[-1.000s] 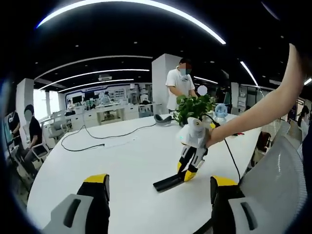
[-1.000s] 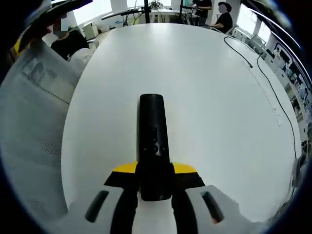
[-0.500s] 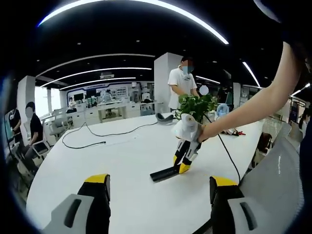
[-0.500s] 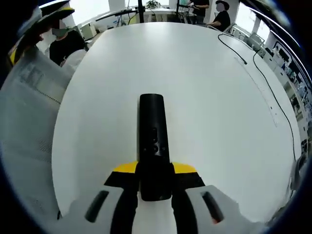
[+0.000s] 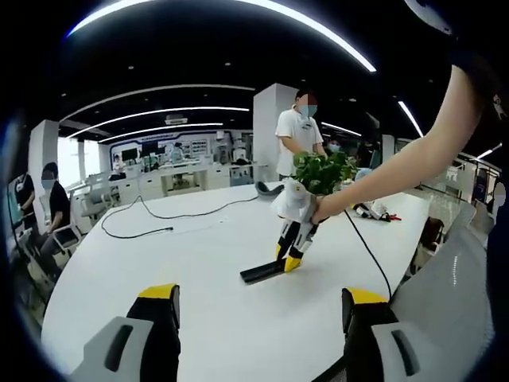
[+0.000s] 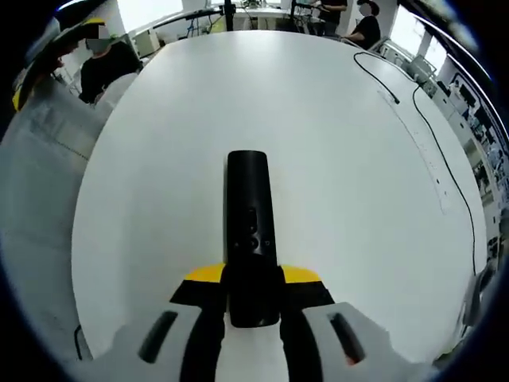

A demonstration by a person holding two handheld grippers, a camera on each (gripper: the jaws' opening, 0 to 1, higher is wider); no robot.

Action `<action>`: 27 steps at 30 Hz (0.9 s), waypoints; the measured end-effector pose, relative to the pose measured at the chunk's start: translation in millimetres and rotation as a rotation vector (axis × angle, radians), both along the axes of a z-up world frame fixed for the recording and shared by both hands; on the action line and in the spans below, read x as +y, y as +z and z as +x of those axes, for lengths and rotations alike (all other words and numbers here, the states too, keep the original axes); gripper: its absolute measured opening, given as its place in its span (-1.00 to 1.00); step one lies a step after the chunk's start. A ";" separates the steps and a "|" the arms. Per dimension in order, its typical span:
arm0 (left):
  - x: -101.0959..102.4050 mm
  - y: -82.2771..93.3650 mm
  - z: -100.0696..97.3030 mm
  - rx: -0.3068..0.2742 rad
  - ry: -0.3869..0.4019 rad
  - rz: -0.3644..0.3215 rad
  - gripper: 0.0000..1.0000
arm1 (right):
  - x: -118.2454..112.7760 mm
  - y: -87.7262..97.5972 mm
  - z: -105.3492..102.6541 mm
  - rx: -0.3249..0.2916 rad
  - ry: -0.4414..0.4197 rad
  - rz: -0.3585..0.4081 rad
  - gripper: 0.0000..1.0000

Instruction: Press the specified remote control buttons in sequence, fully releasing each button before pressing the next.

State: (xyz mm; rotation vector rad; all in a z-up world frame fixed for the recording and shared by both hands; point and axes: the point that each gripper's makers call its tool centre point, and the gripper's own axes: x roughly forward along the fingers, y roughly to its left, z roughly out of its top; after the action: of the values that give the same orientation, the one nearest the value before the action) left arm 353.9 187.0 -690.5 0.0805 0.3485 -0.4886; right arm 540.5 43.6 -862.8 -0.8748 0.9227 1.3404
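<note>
An open-plan office with curved ceiling lights is seen behind a long white bench (image 5: 199,263). At the far left of the left gripper view a seated person (image 5: 52,211) is visible, and a black cable (image 5: 151,227) lies across the bench toward the upper middle. At the bottom of that frame the left tool (image 5: 258,318) is held with its jaws wide apart and nothing between them. Right of centre, the right tool (image 5: 290,259) is seen angled down, with the black remote control (image 5: 262,270) gripped in it, its far end low over the bench; a potted plant (image 5: 322,171) stands behind. In the right gripper view the remote control (image 6: 248,231) runs up the middle of the frame, its near end clamped between the closed jaws of the right tool (image 6: 253,298), with the buttons facing up. For a clean press, the remote should probably be steadied first; then one left jaw tip should be brought squarely onto the target button and lifted fully clear afterwards.
</note>
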 end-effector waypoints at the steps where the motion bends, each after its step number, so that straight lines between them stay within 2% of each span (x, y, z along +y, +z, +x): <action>1: 0.1 -0.2 0.0 0.001 0.000 0.000 0.76 | -0.5 -0.1 2.5 -0.004 0.000 -0.003 -0.53; 10: 0.5 -0.9 0.9 0.009 0.004 -0.010 0.76 | -0.5 -0.3 13.8 -0.003 0.008 0.000 -0.52; 16: 0.5 -0.6 1.1 0.007 0.003 -0.008 0.76 | 0.1 2.1 10.7 0.005 0.012 0.009 -0.51; 19: 1.2 0.5 1.5 0.003 0.008 -0.010 0.76 | -0.2 2.6 10.7 0.004 -0.018 0.028 -0.50; 21: 1.2 0.8 1.4 0.002 0.008 -0.011 0.76 | -1.6 2.8 7.9 0.011 -0.035 0.040 -0.41; 23: 1.6 1.4 1.6 -0.002 0.010 -0.009 0.76 | -2.6 4.4 3.0 0.021 -0.070 0.056 -0.24; 25: 1.6 1.7 1.7 -0.003 0.011 -0.011 0.77 | -4.3 9.5 0.4 -0.003 -0.099 0.093 -0.17; 27: 1.7 2.1 1.8 -0.005 0.011 -0.012 0.77 | -6.0 17.2 -1.5 -0.014 -0.164 0.144 -0.13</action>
State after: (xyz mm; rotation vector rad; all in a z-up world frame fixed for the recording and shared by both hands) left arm 355.7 188.7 -688.4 0.0684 0.3409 -0.4790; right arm 539.0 37.5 -845.6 -0.6820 0.8568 1.2410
